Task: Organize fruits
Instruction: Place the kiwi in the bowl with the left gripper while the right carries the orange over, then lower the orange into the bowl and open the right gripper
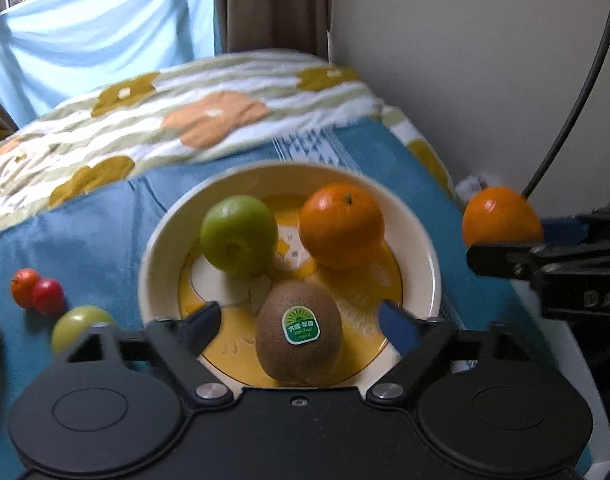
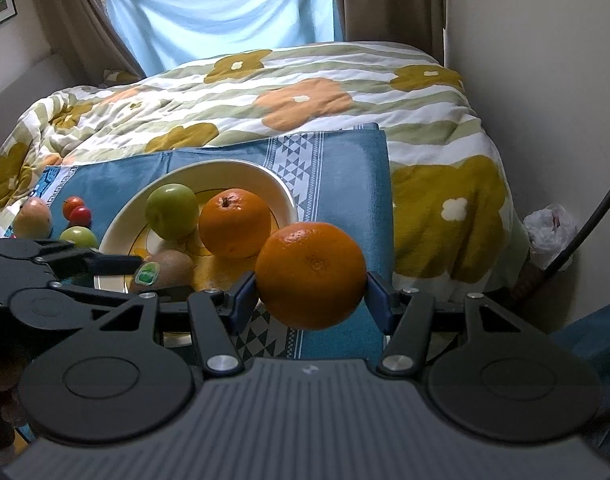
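Carrying orange point(image 2: 311, 275) pinched in right gripper point(image 2: 312, 296) beside plate point(image 2: 117, 220); lowering gently into free spot near kiwi point(image 1: 299, 340). Left gripper point(image 1: 299, 326) spread around kiwi, not touching.

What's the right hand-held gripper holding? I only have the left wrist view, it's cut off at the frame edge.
Observer: An orange, clamped between both pads of the right hand-held gripper, off the cloth.
Operator: Is it over the bowl yet?
Observer: No. It sits right of the bowl, over the blue cloth.
Operator: Something pale is cut off at my left edge. What is it?
Observer: A yellowish, pink-tinged fruit on the cloth, beyond the two small red fruits.
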Demonstrator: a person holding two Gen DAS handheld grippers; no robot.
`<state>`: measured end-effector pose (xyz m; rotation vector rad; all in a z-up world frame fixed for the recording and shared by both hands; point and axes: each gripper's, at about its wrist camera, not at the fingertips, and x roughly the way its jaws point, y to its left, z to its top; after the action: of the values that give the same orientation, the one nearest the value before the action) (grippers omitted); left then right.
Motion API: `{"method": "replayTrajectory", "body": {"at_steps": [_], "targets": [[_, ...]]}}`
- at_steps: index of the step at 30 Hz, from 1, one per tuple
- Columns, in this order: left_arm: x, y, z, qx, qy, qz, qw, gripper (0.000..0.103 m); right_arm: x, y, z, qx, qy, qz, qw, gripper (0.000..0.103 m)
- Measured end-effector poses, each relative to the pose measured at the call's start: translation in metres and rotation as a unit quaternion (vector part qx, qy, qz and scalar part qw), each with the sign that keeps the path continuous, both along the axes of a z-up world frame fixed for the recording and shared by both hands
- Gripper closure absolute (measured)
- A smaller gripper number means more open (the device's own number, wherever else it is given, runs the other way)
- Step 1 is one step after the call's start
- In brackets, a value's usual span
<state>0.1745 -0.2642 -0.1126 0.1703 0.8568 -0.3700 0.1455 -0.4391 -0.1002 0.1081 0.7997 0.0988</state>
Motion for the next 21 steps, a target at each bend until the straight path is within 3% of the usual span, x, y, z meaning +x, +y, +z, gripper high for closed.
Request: {"method": "replayTrajectory", "body": {"at_steps": [9,21], "targets": [[-0.018,0.030,0.023,-0.018,-0.008,0.047,0.9987,0.013,-0.001,0.005,0.007,-0.004,-0.005,0.013,1.000,0.030],[-0.040,0.067,0.038,-0.019,-0.023,0.114,0.9931,0.011,0.008,0.044,0.000,-0.013,-0.002,0.083,0.996,0.030]]}}
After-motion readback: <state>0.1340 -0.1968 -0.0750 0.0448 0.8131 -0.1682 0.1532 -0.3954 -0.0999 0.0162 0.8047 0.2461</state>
